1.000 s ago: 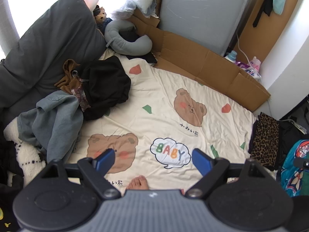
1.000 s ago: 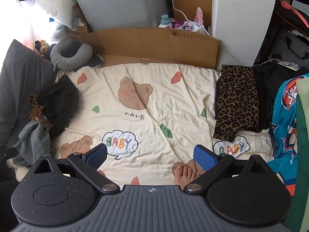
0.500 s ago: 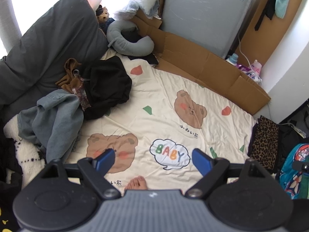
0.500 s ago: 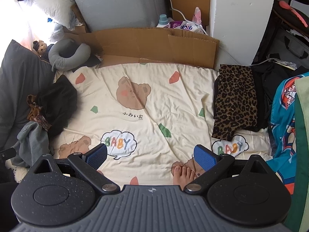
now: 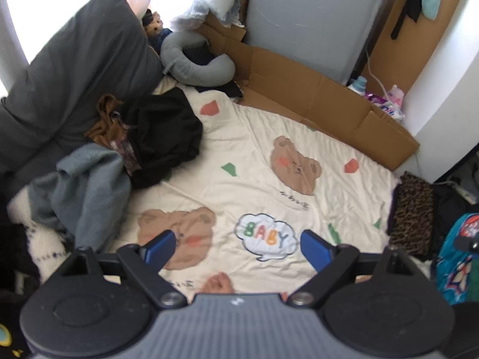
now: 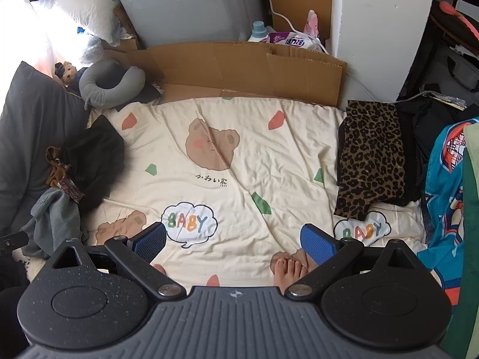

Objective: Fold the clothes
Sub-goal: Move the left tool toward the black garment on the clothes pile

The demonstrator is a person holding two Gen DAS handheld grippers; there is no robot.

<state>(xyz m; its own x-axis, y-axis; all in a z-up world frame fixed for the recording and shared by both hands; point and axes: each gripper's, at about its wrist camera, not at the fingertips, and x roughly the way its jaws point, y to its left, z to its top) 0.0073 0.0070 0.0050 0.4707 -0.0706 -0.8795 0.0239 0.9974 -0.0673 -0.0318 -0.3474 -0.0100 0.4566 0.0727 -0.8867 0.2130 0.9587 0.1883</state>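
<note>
Left gripper (image 5: pixel 238 246) hovering, jaws spread, empty | right gripper (image 6: pixel 235 240) likewise | clothes pile (image 5: pixel 119 155) lying far left on bedsheet (image 5: pixel 257 161) | leopard garment (image 6: pixel 371 152) lying right.

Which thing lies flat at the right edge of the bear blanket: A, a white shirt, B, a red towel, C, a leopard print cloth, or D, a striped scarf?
C: the leopard print cloth lies flat at the right edge of the bear blanket; the crumpled clothes are piled on the left side.
</note>
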